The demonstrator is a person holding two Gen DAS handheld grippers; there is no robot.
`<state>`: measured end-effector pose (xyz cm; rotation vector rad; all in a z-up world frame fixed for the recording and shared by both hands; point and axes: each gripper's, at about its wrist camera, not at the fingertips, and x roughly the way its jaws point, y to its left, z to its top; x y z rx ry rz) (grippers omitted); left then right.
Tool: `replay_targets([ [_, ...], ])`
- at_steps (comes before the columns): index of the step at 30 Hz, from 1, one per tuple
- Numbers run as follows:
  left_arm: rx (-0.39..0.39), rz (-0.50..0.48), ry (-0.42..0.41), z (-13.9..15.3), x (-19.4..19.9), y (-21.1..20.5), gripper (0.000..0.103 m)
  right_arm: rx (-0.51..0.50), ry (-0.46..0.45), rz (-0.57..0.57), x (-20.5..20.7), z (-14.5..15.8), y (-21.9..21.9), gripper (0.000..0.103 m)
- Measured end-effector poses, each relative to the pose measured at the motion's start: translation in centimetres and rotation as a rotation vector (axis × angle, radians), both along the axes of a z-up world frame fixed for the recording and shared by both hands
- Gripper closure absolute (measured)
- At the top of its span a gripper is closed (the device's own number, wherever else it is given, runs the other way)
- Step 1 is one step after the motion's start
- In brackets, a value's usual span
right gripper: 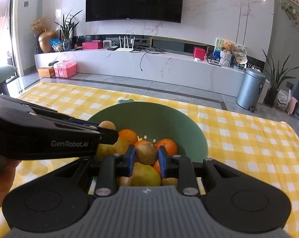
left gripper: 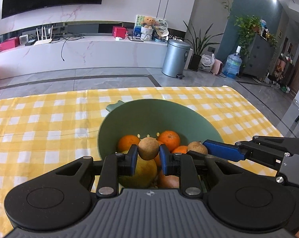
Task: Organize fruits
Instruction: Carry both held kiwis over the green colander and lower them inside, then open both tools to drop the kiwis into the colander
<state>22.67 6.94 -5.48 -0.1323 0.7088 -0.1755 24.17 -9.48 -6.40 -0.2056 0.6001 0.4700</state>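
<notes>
Two grippers: each clenched on one small brown fruit.
Left gripper (left gripper: 148, 154): brown fruit (left gripper: 148, 148) pinched at its widest, above green bowl (left gripper: 129, 115).
Right gripper (right gripper: 146, 159): second brown fruit (right gripper: 146, 153) likewise.
Handling: light, firm, round; may roll out.

Green bowl (left gripper: 129, 119): smooth matt plastic by the look. Checked tablecloth (left gripper: 40, 123): soft woven cloth, creased; brown fruit (left gripper: 148, 148) in the left gripper (left gripper: 147, 155) dull, rough-skinned, oranges (left gripper: 168, 137) finely pitted, slight sheen. Bin (left gripper: 175, 58): brushed metal; floor (left gripper: 109, 79) glossy tile.
</notes>
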Motion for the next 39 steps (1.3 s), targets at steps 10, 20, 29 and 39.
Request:
replay_targets([
  [10,-0.016,0.053,-0.011,-1.7,2.4,1.3,0.077,-0.052,-0.01,-0.021,2.6,-1.5,1.6,0.082],
  [20,-0.007,0.024,-0.008,-2.7,4.1,1.3,0.077,-0.068,-0.009,-0.045,3.8,-2.4,2.2,0.082],
  [29,0.044,0.006,0.04,-2.5,5.8,0.5,0.077,-0.07,0.0,-0.048,5.0,-3.1,2.1,0.082],
  [39,0.19,-0.038,0.034,-3.1,5.7,-1.1,0.068,-0.06,0.061,-0.044,5.9,-4.3,2.0,0.083],
])
